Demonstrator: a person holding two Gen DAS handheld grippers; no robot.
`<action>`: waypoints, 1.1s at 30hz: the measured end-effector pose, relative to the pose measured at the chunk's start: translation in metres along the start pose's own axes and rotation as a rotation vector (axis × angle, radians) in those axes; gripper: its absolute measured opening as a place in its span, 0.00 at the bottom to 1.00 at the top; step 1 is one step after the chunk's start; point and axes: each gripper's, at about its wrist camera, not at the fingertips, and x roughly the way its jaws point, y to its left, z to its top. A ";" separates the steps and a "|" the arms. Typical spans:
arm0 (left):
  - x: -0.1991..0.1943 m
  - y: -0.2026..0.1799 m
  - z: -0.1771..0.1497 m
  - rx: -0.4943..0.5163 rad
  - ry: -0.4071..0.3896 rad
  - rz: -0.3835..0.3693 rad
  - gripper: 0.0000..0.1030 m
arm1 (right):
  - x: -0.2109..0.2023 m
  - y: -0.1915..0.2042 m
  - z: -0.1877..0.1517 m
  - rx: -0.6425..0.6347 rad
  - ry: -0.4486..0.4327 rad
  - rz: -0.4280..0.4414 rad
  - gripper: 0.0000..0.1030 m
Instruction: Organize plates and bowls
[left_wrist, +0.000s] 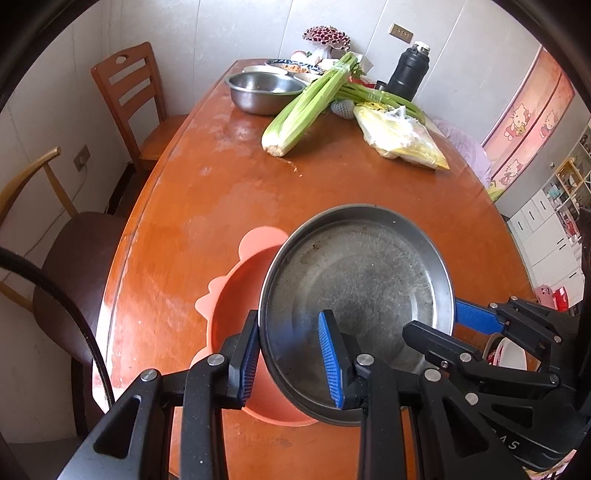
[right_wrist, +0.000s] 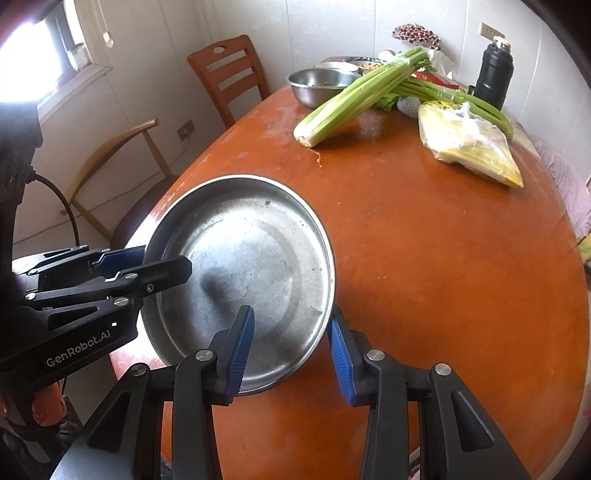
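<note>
Both tongs (left_wrist: 293, 360) (right_wrist: 293, 350) pinching steel plate (left_wrist: 356, 295), pink bowl (left_wrist: 236, 314) half hidden beneath

The plate (left_wrist: 365, 280) is dull metal, its face scratched all over and spotted, with a brighter rim, and the bowl (left_wrist: 264, 90) far down the table (left_wrist: 332, 177) is shinier steel. The table is orange-brown wood under a glossy coat, worn pale and patchy along its left edge. The tub (left_wrist: 236, 314) looks like smooth matt pink plastic, and both grippers (left_wrist: 291, 360) (right_wrist: 291, 347) are matt black with ribbed blue pads (left_wrist: 330, 360).
</note>
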 end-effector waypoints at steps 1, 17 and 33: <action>0.001 0.002 -0.001 -0.002 0.002 -0.001 0.30 | 0.001 0.000 0.000 -0.002 0.001 -0.001 0.42; 0.024 0.018 -0.016 -0.010 0.036 0.032 0.30 | 0.024 0.012 -0.002 -0.009 0.051 -0.012 0.42; 0.034 0.029 -0.016 -0.023 0.028 0.039 0.30 | 0.044 0.018 0.001 -0.016 0.081 -0.011 0.42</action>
